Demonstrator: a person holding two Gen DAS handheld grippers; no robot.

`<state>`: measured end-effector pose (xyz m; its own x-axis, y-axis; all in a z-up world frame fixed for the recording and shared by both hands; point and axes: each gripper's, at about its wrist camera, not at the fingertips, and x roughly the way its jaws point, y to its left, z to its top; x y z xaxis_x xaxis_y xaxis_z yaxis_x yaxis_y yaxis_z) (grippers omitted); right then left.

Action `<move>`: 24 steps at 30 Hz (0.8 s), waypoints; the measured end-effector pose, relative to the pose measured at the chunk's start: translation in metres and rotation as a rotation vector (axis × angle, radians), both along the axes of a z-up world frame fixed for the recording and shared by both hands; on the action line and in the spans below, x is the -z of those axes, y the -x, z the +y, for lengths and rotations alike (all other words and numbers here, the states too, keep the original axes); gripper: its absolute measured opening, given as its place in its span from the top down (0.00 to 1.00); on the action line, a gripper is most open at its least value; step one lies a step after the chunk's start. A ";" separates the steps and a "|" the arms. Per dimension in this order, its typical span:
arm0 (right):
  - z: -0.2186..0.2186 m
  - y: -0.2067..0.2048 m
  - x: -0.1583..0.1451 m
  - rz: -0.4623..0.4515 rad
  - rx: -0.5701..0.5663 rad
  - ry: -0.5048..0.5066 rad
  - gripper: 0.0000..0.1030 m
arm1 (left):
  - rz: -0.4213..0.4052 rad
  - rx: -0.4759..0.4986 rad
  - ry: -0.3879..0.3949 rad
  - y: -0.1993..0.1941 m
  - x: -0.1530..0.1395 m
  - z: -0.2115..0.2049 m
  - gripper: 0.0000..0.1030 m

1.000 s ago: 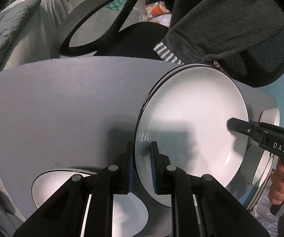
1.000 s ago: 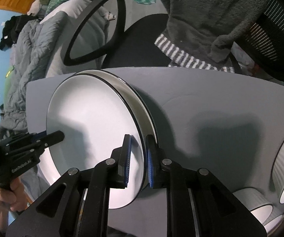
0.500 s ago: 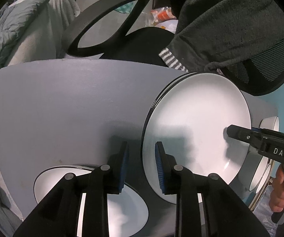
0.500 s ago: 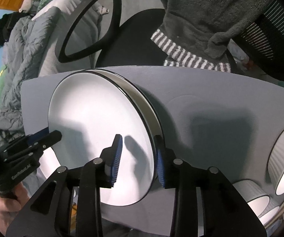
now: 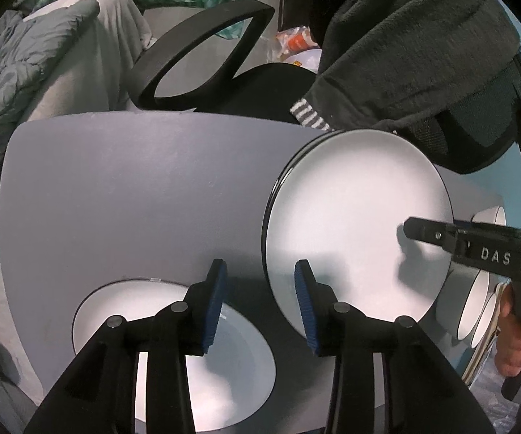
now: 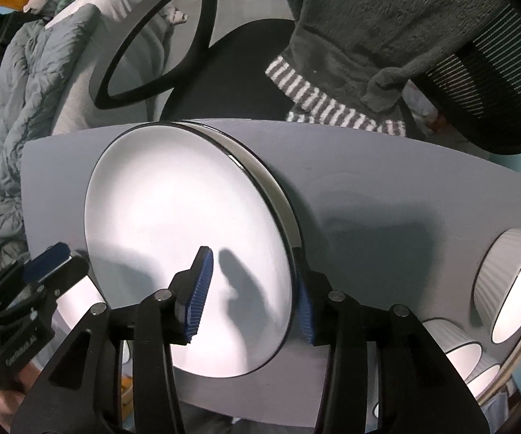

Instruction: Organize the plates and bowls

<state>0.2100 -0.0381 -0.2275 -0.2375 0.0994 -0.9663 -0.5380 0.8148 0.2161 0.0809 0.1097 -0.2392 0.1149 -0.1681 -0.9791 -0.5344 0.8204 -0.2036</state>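
Top plate (image 5: 354,224) set on the stack of 2 plates on the grey table (image 5: 134,188). Left gripper (image 5: 258,302) and right gripper (image 6: 251,294) just spreading off opposite rims, pinching nothing: release after 2-handed placement, judging by symmetry.

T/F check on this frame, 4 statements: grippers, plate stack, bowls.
1. The left gripper clamps the rim of the top plate. False: its jaws have just been opening and stand apart, the rim between them but not pressed.
2. The top plate lies on another plate. True.
3. The right gripper is shut with nothing between its fingers. False: its jaws have just been opening and straddle the plate's near rim.
4. Ribbed white bowls stand on the grey table to the right of the plates in the right wrist view. True.
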 end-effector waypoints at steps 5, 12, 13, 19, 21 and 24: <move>0.001 0.006 -0.005 -0.028 0.005 0.001 0.49 | -0.010 -0.001 -0.001 0.010 -0.007 0.000 0.62; -0.003 0.009 -0.008 -0.084 0.032 0.017 0.47 | -0.034 -0.046 0.013 0.028 -0.019 0.004 0.62; -0.003 0.010 -0.009 -0.113 0.027 0.035 0.45 | -0.037 -0.051 0.014 0.030 -0.021 0.005 0.62; -0.007 0.016 -0.011 -0.128 0.025 0.034 0.45 | -0.047 -0.079 0.020 0.050 -0.028 0.009 0.61; -0.007 0.020 -0.017 -0.153 0.013 0.038 0.45 | -0.047 -0.081 0.022 0.056 -0.030 0.009 0.61; -0.006 0.028 -0.030 -0.201 -0.019 0.042 0.45 | -0.050 -0.079 0.017 0.065 -0.036 0.009 0.60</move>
<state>0.1817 -0.0439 -0.1978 -0.0408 0.0552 -0.9976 -0.5825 0.8099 0.0686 0.0160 0.1192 -0.2036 0.1775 -0.1731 -0.9688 -0.5858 0.7724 -0.2453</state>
